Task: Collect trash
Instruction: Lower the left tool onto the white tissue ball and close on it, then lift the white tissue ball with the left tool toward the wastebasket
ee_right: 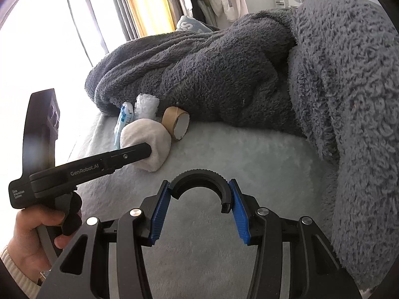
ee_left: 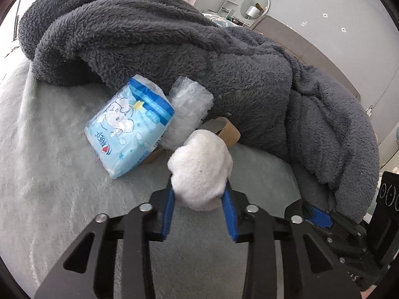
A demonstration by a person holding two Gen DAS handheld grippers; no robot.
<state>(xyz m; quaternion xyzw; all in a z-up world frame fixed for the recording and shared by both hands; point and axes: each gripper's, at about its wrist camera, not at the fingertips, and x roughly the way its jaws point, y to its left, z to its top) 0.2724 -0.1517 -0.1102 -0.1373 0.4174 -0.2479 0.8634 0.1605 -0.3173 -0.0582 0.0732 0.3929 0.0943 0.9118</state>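
Left wrist: blanket [ee_left: 224, 62] behind trash.

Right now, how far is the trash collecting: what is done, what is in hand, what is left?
Done: no bin or bag is in view, so nothing shows as collected. In hand: the left gripper is closed on the white wad, and the right gripper holds a black curved piece. Left on the bed by the grey blanket: the blue tissue pack, the bubble wrap and the cardboard tape roll.
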